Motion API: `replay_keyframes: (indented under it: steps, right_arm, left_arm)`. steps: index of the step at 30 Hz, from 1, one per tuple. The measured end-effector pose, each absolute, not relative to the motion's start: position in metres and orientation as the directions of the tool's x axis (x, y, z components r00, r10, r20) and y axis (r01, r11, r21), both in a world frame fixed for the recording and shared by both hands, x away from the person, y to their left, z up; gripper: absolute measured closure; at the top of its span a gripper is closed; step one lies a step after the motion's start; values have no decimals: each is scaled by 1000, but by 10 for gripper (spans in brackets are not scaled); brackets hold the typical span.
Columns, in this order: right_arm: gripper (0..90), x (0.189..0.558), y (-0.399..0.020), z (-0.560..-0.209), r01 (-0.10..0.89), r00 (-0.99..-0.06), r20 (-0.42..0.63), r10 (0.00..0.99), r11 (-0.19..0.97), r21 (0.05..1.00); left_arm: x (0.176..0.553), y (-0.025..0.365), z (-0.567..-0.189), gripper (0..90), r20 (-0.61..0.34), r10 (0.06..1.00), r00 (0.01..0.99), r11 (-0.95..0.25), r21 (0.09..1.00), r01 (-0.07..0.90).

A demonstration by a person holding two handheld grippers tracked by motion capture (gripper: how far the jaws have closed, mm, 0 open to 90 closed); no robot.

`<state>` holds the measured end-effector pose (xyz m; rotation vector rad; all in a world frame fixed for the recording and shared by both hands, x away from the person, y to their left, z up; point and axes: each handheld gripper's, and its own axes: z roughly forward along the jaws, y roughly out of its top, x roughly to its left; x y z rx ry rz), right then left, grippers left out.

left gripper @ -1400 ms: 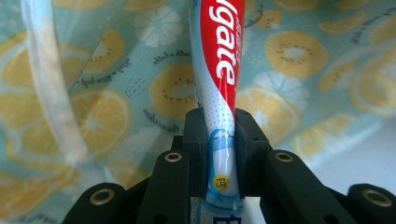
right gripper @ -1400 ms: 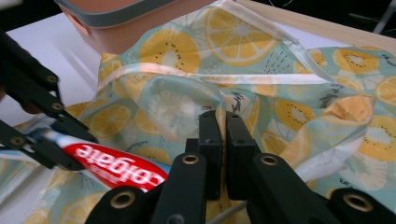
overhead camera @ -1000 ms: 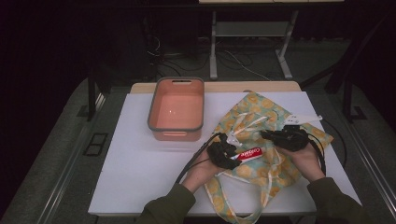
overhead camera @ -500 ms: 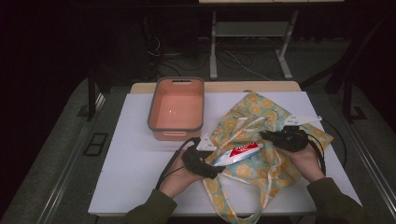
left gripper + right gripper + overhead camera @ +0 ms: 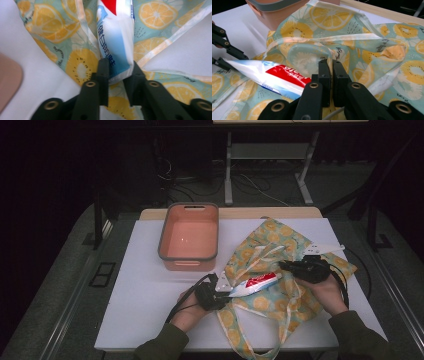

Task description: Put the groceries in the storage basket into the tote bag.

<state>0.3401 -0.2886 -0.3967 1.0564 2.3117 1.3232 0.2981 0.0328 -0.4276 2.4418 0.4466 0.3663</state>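
- Two things are in your grip: the lemon-print tote bag, the larger, lies crumpled on the white table just right of the salmon bin.
- Your toothpaste tube, white and blue with a red panel, lies across the bag, its flat crimped tail toward your left.
- Your left gripper has just been closing; its jaws now pinch the tube's tail.
- Your right gripper is clamped tight on the bag's fabric.
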Motion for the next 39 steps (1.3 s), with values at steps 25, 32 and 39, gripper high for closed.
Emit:
replay_keyframes:
  steps: [25, 32, 39]
  right_arm:
    - [866, 340, -290, -395, 457, -694, 120, 710, 306, 835]
    - [866, 340, -292, -394, 455, -695, 121, 709, 303, 838]
    - [866, 339, -292, -394, 453, -698, 121, 706, 304, 838]
  left_arm:
    - [332, -28, -413, 897, 1, 409, 913, -648, 704, 290]
    - [350, -68, -428, 897, -41, 412, 910, -624, 715, 314]
    - [357, -78, -435, 890, -60, 420, 905, -618, 712, 334]
